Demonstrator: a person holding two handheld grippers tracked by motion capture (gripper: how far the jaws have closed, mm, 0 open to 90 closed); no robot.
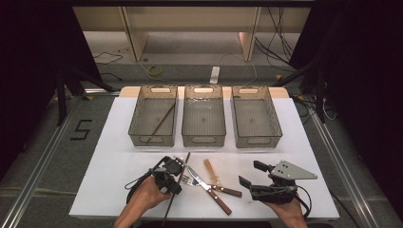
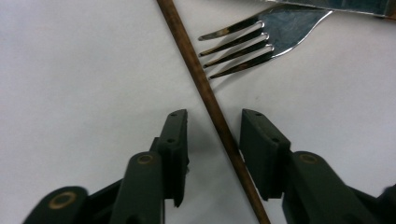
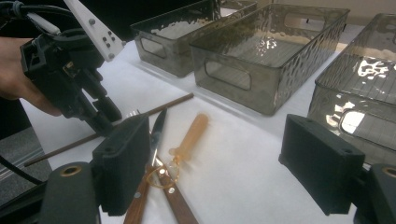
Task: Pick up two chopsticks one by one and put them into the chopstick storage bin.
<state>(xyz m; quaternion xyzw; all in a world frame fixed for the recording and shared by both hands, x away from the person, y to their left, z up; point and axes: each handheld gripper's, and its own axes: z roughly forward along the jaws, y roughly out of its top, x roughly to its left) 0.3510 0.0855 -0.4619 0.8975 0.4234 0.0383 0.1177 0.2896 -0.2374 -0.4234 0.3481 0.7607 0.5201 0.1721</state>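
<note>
A thin brown chopstick (image 1: 187, 159) lies slanted on the white table (image 1: 119, 142), beside a steel fork (image 1: 190, 180). My left gripper (image 1: 173, 183) points down over the chopstick. In the left gripper view the chopstick (image 2: 187, 51) runs between the jaws of the left gripper (image 2: 215, 114). The left pad (image 2: 175, 135) stands clear of the stick, so the grip is open. The fork's tines (image 2: 238, 46) lie just past the stick. My right gripper (image 1: 250, 173) hovers open and empty at the table's right front, and its own view shows its jaws (image 3: 219, 154) wide apart.
Three clear trays stand in a row at the back: left (image 1: 137, 118), holding another chopstick (image 1: 161, 121), middle (image 1: 203, 138), right (image 1: 256, 140). A wooden-handled knife (image 1: 218, 202) and an amber plastic utensil (image 1: 211, 171) lie between the grippers.
</note>
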